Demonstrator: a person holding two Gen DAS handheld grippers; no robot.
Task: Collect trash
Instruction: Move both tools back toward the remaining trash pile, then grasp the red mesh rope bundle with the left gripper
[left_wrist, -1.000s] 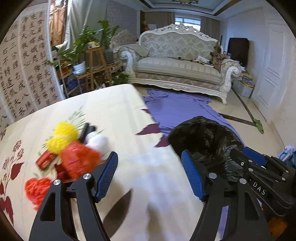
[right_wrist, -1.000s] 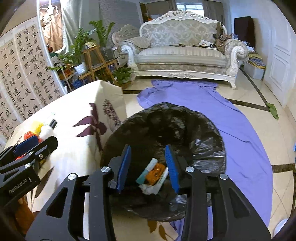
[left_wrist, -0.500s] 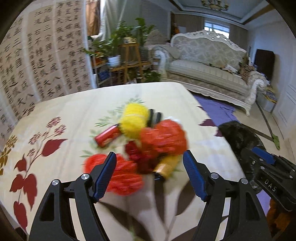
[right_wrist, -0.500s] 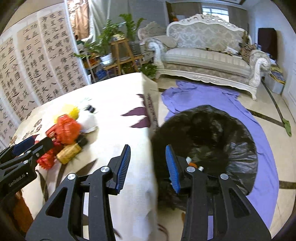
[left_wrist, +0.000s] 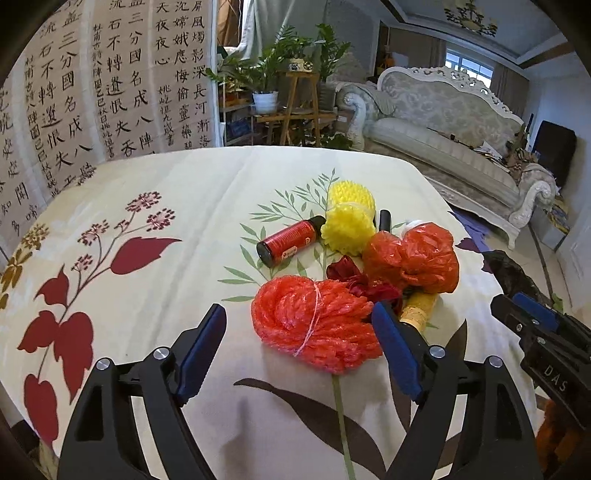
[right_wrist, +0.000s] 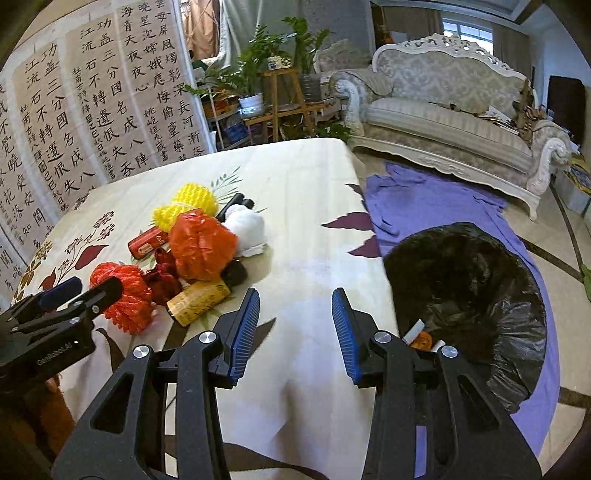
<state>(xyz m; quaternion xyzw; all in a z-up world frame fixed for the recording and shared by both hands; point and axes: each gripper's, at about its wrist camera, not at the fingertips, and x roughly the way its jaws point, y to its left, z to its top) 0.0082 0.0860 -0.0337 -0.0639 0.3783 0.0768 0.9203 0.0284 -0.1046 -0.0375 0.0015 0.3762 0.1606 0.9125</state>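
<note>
A pile of trash lies on the floral tablecloth (left_wrist: 155, 206): a red mesh net (left_wrist: 314, 321), an orange plastic bag (left_wrist: 413, 258), a yellow foam net (left_wrist: 349, 214), a red bottle (left_wrist: 288, 240), a yellow-brown can (right_wrist: 199, 301) and a white wad (right_wrist: 245, 225). My left gripper (left_wrist: 299, 314) hovers at the red net, which shows between its tips. Its jaws are opening and the pads do not press on it. My right gripper (right_wrist: 295, 299) is over bare cloth right of the pile, its jaws opening a little around nothing. The black-lined trash bin (right_wrist: 469, 288) stands past the table's right edge with scraps (right_wrist: 417, 334) inside.
A purple cloth (right_wrist: 424, 199) covers the floor between the table and a pale ornate sofa (right_wrist: 443, 118). A wooden plant stand (left_wrist: 299, 107) and a calligraphy screen (left_wrist: 92, 92) stand behind the table. The table edge drops off just left of the bin.
Both grippers swung left, from over the bin back to the table. The pile now sits in front of the left gripper, whose jaws stand wider. The right gripper left the bin's mouth.
</note>
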